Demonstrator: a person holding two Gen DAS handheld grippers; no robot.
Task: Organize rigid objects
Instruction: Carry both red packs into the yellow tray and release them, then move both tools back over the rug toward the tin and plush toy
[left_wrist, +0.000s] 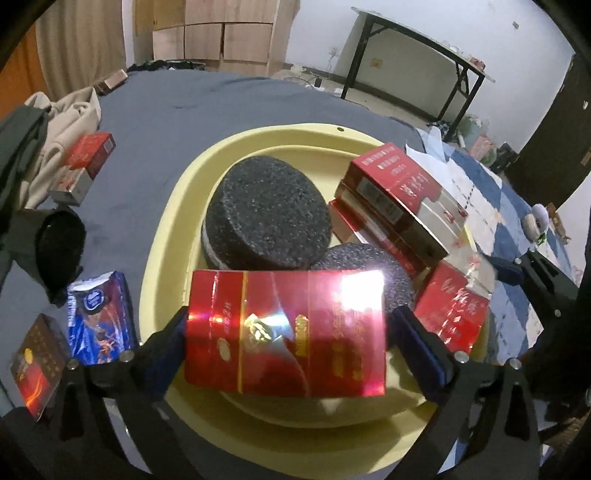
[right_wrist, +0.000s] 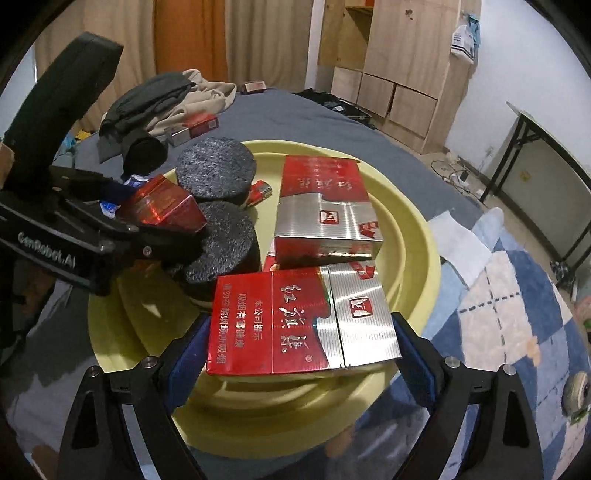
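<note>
Both hands are over the yellow basin (left_wrist: 280, 129) on the bed (left_wrist: 166, 110), at the drop-off step of sorting.

The left gripper (left_wrist: 290, 314) has a glossy red cigarette box (left_wrist: 288, 332) between its jaws, low over the basin's near side. The jaws stand wide, with a thin gap showing at the box's right end, so the box looks let go rather than squeezed. Glare washes out its gold print.

The right gripper (right_wrist: 301, 325) carries a red-and-silver pack (right_wrist: 295, 325) over the near rim. The pads lie right against its ends, and I cannot tell whether they press on it.

The pack reads "红旗渠", with the warning "本公司提示 吸烟有害健康". The left tool's body is marked "GenRobot.AI".

Two black foam discs (left_wrist: 266, 210) and a stack of matching packs (left_wrist: 399, 192) already fill the basin.

Next, probably, each hand lifts clear without dragging its box and goes for what is left on the bed: a blue packet (left_wrist: 99, 314), a dark red box (left_wrist: 33, 362) and a far-left red pack (left_wrist: 88, 162).
</note>
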